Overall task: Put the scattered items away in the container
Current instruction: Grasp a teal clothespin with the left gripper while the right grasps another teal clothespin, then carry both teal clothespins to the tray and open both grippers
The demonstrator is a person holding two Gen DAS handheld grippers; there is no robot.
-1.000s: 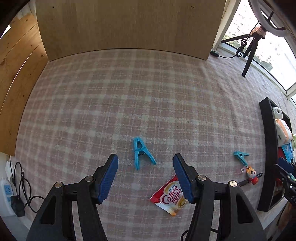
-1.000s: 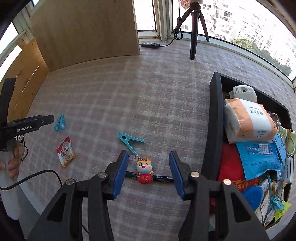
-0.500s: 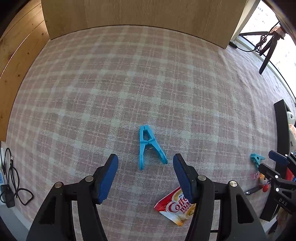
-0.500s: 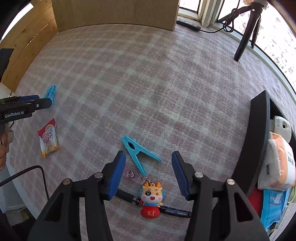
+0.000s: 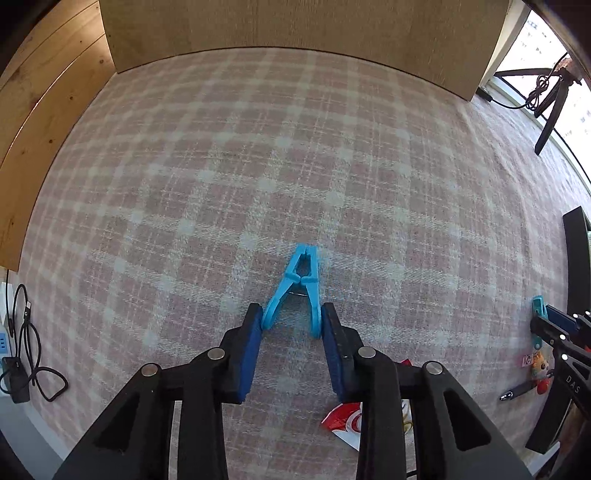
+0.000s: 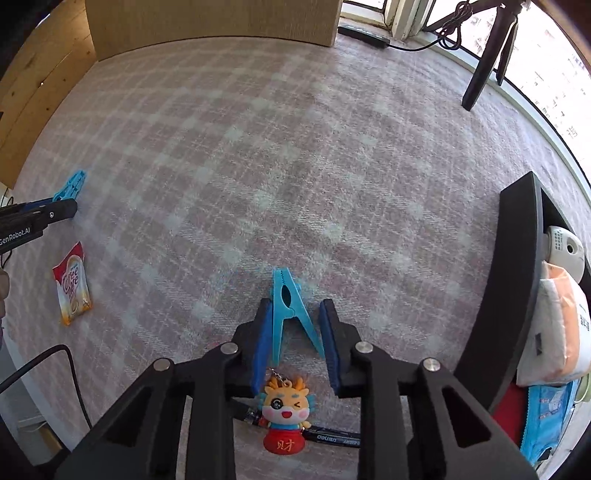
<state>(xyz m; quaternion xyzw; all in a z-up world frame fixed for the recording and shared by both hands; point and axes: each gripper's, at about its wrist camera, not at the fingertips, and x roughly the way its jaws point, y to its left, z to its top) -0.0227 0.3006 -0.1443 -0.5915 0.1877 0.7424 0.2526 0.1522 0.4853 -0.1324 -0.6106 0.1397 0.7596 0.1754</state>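
A light blue clothespin (image 5: 299, 288) lies on the checked cloth, its two legs pointing at me. My left gripper (image 5: 291, 309) is closing on it, and both pads touch the leg ends. A teal clothespin (image 6: 286, 310) lies between the closing jaws of my right gripper (image 6: 294, 302), with a leg against each pad. Just behind the right gripper's fingers are a dragon keychain (image 6: 284, 410) and a black pen (image 6: 332, 439). A red coffee creamer sachet (image 6: 72, 284) lies near the left gripper. The black container (image 6: 517, 258) stands at the right, full of packets.
A wooden board (image 5: 295, 29) closes off the far side of the cloth. A black tripod (image 6: 484, 66) stands by the window at the far right. Cables and a power strip (image 5: 3, 339) hang off the left edge. A hand holds the left gripper's grip.
Both grippers have come down onto their clothespins and their jaws have narrowed from wide apart to touching the clips' legs. The right gripper shifted from over the keychain to the teal clip.
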